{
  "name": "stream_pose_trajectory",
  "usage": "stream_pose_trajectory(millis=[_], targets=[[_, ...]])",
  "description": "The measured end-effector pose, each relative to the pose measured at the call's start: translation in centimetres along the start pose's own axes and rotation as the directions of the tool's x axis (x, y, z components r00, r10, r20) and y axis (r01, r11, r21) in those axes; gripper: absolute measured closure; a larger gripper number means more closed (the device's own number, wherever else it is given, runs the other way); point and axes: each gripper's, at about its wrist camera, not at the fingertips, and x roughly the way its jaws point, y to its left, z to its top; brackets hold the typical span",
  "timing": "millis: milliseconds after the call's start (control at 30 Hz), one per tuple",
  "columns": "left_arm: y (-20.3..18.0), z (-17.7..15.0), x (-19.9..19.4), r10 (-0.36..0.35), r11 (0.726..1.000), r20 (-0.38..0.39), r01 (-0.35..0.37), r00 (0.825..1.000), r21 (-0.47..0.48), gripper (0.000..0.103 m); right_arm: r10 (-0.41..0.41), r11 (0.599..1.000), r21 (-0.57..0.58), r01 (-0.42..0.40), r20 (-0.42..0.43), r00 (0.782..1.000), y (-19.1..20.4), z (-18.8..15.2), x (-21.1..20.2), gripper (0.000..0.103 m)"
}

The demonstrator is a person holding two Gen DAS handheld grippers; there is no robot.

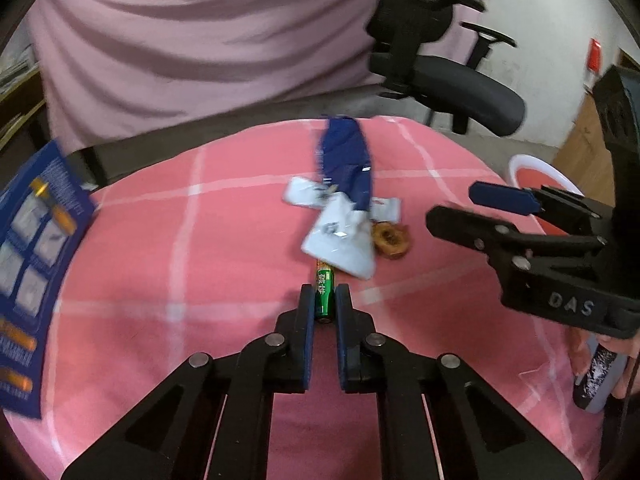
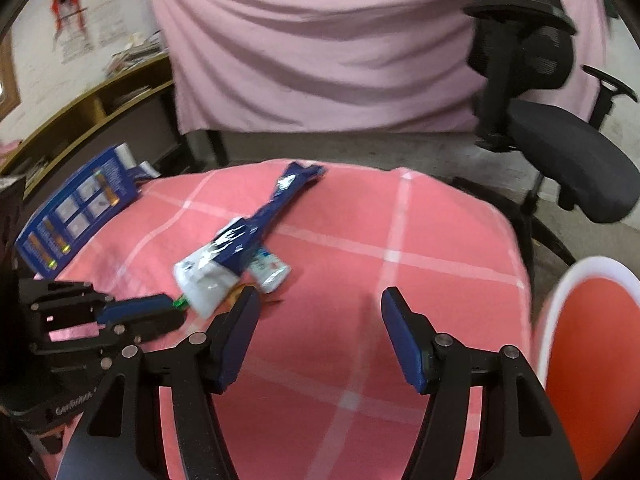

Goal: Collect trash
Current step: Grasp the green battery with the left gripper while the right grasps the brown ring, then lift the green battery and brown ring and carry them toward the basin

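Note:
A green battery (image 1: 325, 280) lies on the pink checked cloth (image 1: 200, 260), and my left gripper (image 1: 324, 294) is shut on its near end. Just beyond it are crumpled white wrappers (image 1: 340, 240), a long blue wrapper (image 1: 346, 160) and a brown ring-shaped scrap (image 1: 390, 238). My right gripper (image 2: 320, 294) hovers open above bare cloth with nothing between its fingers. The white wrappers (image 2: 208, 280) and blue wrapper (image 2: 276, 200) sit ahead of it to the left. The left gripper (image 2: 160, 308) shows at the left of the right wrist view, with a bit of green battery (image 2: 180, 302) at its tip.
A blue battery card (image 1: 32, 260) lies at the table's left edge. An orange bin with a white rim (image 2: 560, 292) stands off the table's right side. A black office chair (image 2: 560, 148) is behind, and a pink sheet (image 2: 320, 40) hangs at the back.

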Motion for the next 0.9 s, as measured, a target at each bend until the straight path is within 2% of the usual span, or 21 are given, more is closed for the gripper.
stream_pose_trajectory(millis=[100, 200, 467, 567, 667, 767, 900], targets=[[0.7, -0.6, -0.5, 0.044, 0.997, 0.014, -0.043, 0.999, -0.062, 0.096, 0.045, 0.998, -0.037, -0.046, -0.029, 0.999, 0.8, 0.0, 0.6, 0.051], [1.3, -0.6, -0.7, 0.07, 0.991, 0.019, -0.068, 0.997, -0.114, 0.096, 0.073, 0.995, -0.063, -0.079, -0.09, 0.993, 1.4, 0.0, 1.8, 0.066], [1.3, -0.1, -0.5, 0.087, 0.988, 0.009, -0.085, 0.996, -0.126, 0.096, 0.1, 0.989, -0.097, -0.114, -0.138, 0.985, 2.4, 0.3, 3.0, 0.067], [1.5, -0.2, -0.6, 0.084, 0.988, 0.006, -0.083, 0.996, -0.131, 0.095, 0.106, 0.987, -0.109, -0.121, -0.135, 0.985, 2.5, 0.3, 2.8, 0.081], [1.3, -0.3, -0.7, 0.095, 0.987, 0.012, -0.092, 0.995, -0.133, 0.096, 0.114, 0.985, -0.117, -0.129, -0.128, 0.985, 2.7, 0.1, 2.4, 0.083], [1.3, -0.7, -1.3, 0.093, 0.985, 0.033, -0.086, 0.995, -0.152, 0.096, 0.123, 0.984, -0.118, -0.136, -0.116, 0.986, 2.8, -0.2, 1.9, 0.083], [1.3, -1.2, -2.8, 0.103, 0.98, 0.101, -0.084, 0.99, -0.179, 0.096, 0.121, 0.985, -0.116, -0.128, -0.066, 0.99, 2.7, -0.7, 0.4, 0.083]])
